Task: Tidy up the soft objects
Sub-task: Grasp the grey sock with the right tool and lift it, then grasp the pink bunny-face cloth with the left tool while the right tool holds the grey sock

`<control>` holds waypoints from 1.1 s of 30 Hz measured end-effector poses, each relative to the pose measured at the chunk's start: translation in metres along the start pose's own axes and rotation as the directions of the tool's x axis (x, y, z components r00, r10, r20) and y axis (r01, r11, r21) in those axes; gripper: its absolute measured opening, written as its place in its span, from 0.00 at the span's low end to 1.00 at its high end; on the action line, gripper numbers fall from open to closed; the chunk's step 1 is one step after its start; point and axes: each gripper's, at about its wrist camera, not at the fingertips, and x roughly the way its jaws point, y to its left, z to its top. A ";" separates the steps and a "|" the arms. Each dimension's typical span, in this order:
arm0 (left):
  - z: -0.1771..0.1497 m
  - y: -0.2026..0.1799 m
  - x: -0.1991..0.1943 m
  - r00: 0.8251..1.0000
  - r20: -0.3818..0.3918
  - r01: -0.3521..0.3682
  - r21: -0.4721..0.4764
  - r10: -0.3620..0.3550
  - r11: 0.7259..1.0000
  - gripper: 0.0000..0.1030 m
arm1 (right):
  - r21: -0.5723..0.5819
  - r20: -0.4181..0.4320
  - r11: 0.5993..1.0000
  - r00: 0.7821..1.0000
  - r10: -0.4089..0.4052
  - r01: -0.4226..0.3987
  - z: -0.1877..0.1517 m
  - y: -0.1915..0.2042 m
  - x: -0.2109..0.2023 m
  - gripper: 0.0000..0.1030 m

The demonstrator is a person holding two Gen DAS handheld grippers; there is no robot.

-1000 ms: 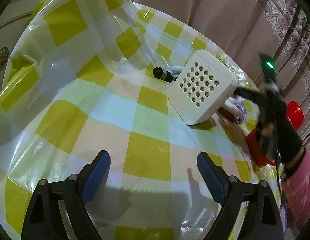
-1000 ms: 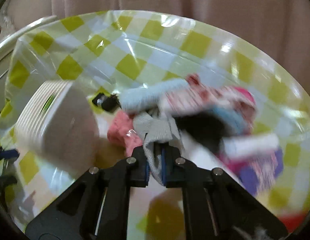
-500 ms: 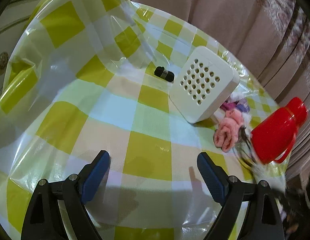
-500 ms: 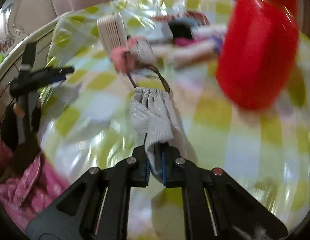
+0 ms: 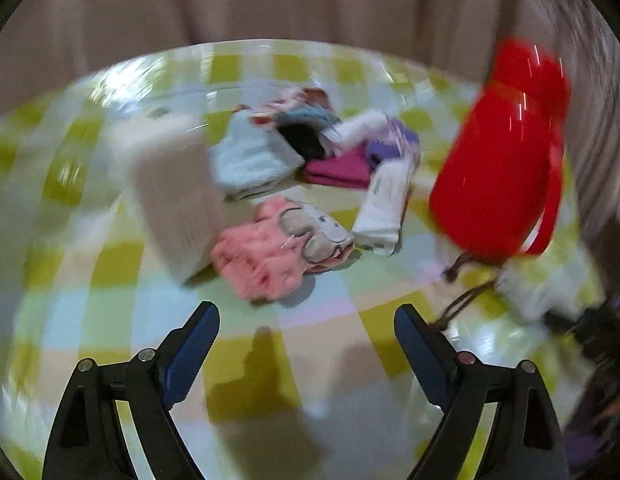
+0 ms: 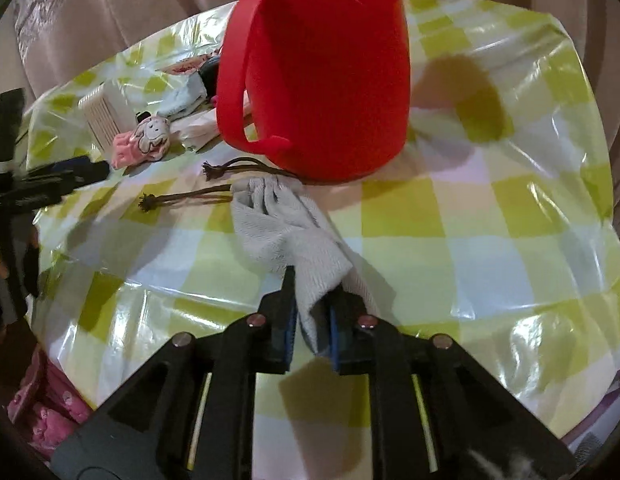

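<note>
My right gripper [image 6: 312,312] is shut on a grey drawstring pouch [image 6: 286,228] that lies stretched on the checkered tablecloth in front of the red jug [image 6: 318,68]; its brown cords [image 6: 214,184] trail left. The pouch also shows blurred in the left wrist view [image 5: 526,292]. My left gripper [image 5: 306,340] is open and empty above the cloth, facing a pile of soft items: a pink sock bundle [image 5: 270,248], a light blue cloth [image 5: 250,160], a magenta cloth [image 5: 342,168] and a white sock [image 5: 386,200].
A white perforated box [image 5: 170,196] stands left of the pile. The red jug [image 5: 502,152] stands right of it. A pink curtain hangs behind the round table [image 6: 510,240]. The left gripper shows at the left of the right wrist view [image 6: 62,176].
My left gripper has swung right, now facing the sock pile and jug. My right gripper has pulled the grey pouch back and laid it down in front of the jug.
</note>
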 end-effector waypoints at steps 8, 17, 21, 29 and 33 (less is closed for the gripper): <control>0.025 -0.040 0.034 0.989 -0.004 -0.134 0.356 0.145 0.925 0.88 | -0.139 0.014 0.990 1.000 -0.007 0.009 -0.010 0.032 0.010 0.58; 0.037 -0.049 0.072 0.982 -0.049 -0.138 0.487 0.184 0.863 0.89 | -0.069 0.094 0.996 0.994 0.058 -0.052 -0.023 0.030 0.007 0.75; 0.050 -0.026 0.071 0.975 -0.214 0.116 0.222 -0.067 0.968 0.90 | -0.068 0.099 0.996 0.993 0.062 -0.056 -0.022 0.032 0.007 0.78; 0.057 -0.008 0.004 0.907 -0.096 0.414 0.016 -0.411 0.910 0.91 | -0.069 0.112 0.996 0.992 0.062 -0.054 -0.023 0.035 0.008 0.79; 0.051 -0.015 0.023 0.950 -0.183 0.276 0.122 -0.252 0.953 0.91 | -0.063 0.097 0.996 0.993 0.062 -0.056 -0.023 0.035 0.005 0.79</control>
